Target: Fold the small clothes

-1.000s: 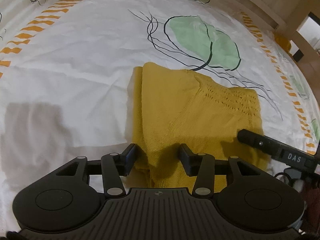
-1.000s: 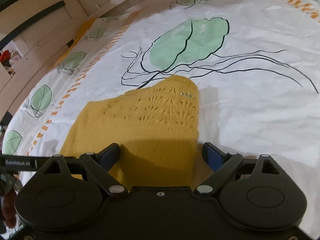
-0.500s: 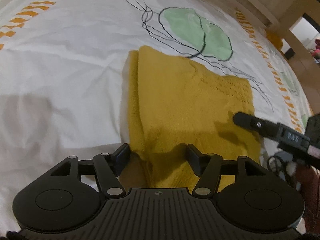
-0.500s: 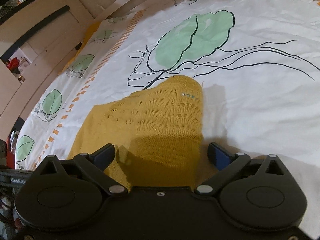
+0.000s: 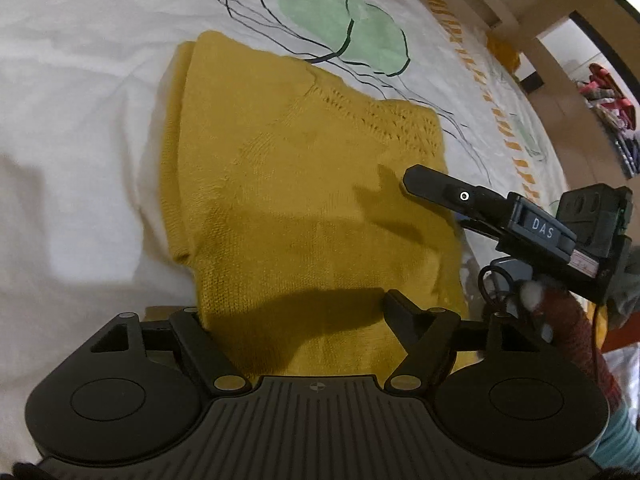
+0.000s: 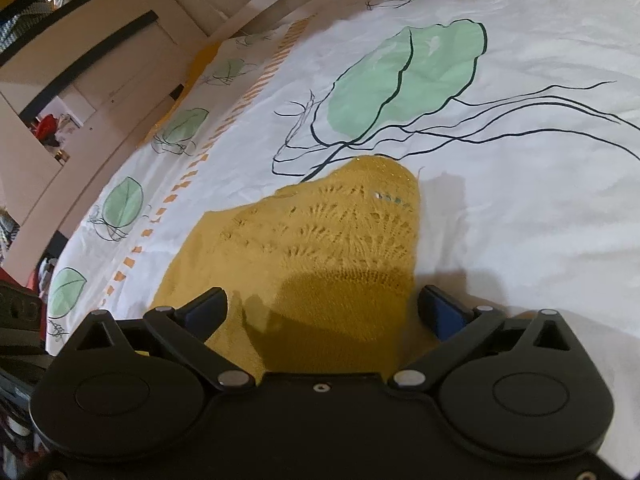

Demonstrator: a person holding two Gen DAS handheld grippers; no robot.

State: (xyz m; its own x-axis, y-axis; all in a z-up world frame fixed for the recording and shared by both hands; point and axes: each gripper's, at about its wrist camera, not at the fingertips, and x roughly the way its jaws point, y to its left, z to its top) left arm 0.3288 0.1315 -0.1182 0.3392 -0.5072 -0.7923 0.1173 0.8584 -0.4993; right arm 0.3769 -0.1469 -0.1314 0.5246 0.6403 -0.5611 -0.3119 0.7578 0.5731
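A mustard-yellow knitted garment [image 5: 296,184] lies folded on the white bedsheet [image 5: 80,120]. It also shows in the right wrist view [image 6: 320,248], lace yoke toward the far end. My left gripper [image 5: 296,312] is open, its fingers spread over the garment's near edge, holding nothing. My right gripper [image 6: 324,308] is open too, straddling the garment's near part with nothing between the pads. In the left wrist view the right gripper's finger [image 5: 440,188] reaches over the garment's right side.
The sheet carries green leaf prints [image 6: 404,80] and an orange dashed border [image 6: 208,148]. Wooden furniture [image 6: 100,72] stands beyond the bed's left edge. A pile of clothes [image 5: 608,96] lies at the far right.
My left gripper opened wider and moved forward over the garment's near edge. The right gripper stayed open and shifted slightly closer over the garment.
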